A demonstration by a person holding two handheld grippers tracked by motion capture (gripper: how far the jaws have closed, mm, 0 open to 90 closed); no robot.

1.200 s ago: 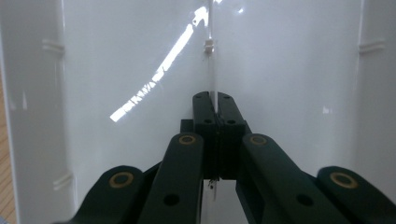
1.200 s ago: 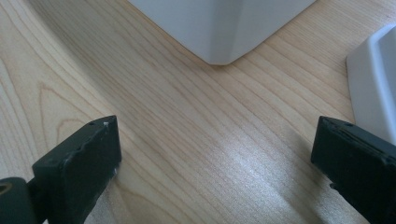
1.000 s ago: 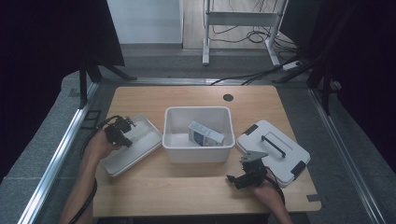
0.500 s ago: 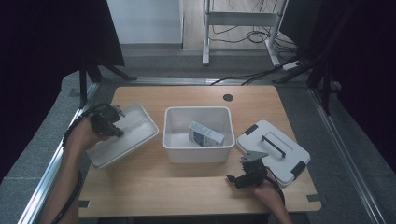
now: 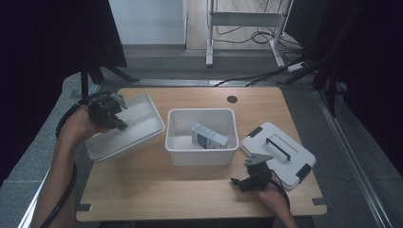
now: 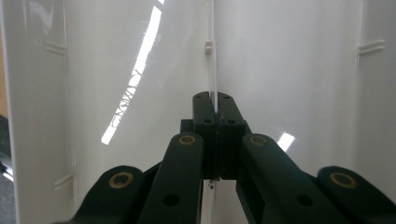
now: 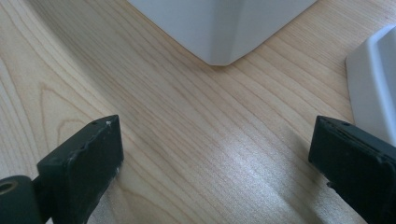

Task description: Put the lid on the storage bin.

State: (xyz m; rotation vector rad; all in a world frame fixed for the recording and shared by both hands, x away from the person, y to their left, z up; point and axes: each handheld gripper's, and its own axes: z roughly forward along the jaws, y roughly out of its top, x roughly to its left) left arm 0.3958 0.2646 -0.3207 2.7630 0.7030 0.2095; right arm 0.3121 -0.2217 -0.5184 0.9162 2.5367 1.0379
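Observation:
A shallow white tray [image 5: 135, 127] is tilted up over the table's left side, its near edge lifted. My left gripper [image 5: 115, 118] is shut on the tray's rim; in the left gripper view the jaws clamp a thin white edge [image 6: 215, 70] of the tray [image 6: 289, 70]. A white bin [image 5: 202, 153] stands at the table's middle with a small blue-and-white carton [image 5: 209, 136] inside. My right gripper [image 5: 243, 181] rests near the front edge, open, with bare wood between its fingers [image 7: 86, 161]. The bin's corner [image 7: 224, 32] lies just ahead of it.
A white lid with a black handle and clips [image 5: 278, 152] lies at the right of the bin; its edge [image 7: 373, 88] shows beside my right gripper. A round cable hole [image 5: 232, 99] sits near the table's far edge. Dark screens flank the table.
My left gripper has carried the white tray up and away to the left, tilting it more. The right gripper has stayed in place.

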